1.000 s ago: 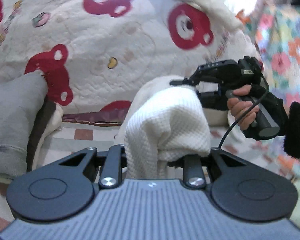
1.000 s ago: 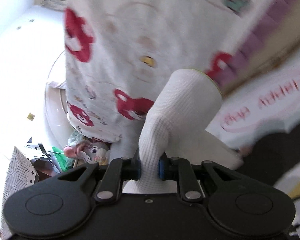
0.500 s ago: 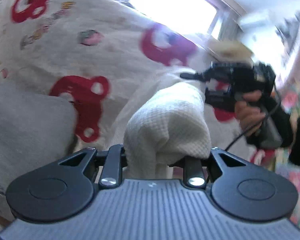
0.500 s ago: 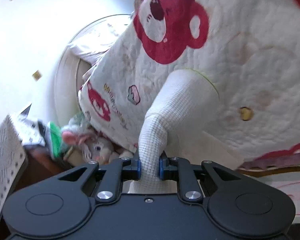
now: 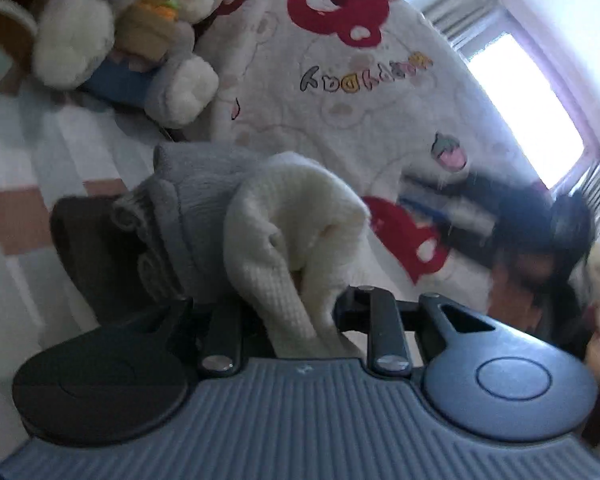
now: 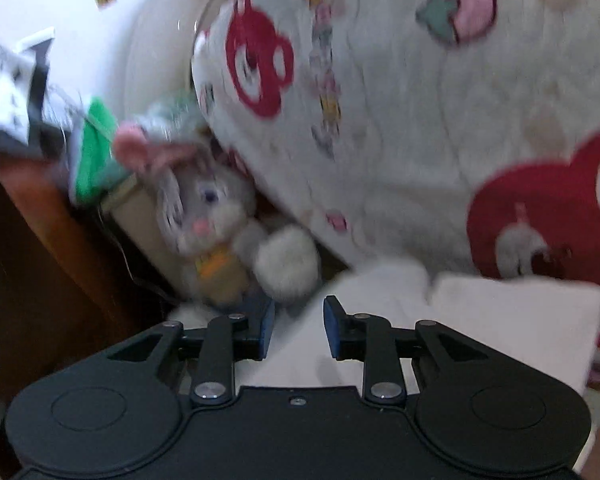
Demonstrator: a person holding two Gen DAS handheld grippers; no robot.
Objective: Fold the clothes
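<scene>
Quilt (image 5: 340, 92), cream with red bear heads, strawberries and lettering: heaped along the back of the bed and filling most of both views, evidently pushed there so the striped sheet (image 5: 40, 148) in front is free as a working surface. Plush rabbit (image 6: 216, 232), grey with white paws: propped at the quilt's edge against the headboard side, out of the working area. Grey garment (image 5: 188, 200), soft knit: bunched beside a dark brown piece (image 5: 88, 248) on the sheet, the pair reading as a pile kept to one side, whether waiting or already dealt with cannot be told. White waffle-knit garment (image 5: 284, 216): the piece in hand, raised off the bed in a drooping hump just in front of the grey one; in the right wrist view a flat white panel (image 6: 512, 320) lies below the quilt, likely the same garment's laid-down part, though blur leaves that unsure. Left gripper (image 5: 300, 320): closed onto a gathered fold of the white knit, probably to carry that end across. Right gripper (image 6: 298, 328): jaws parted with nothing between the blue pads, poised just above the white cloth.
</scene>
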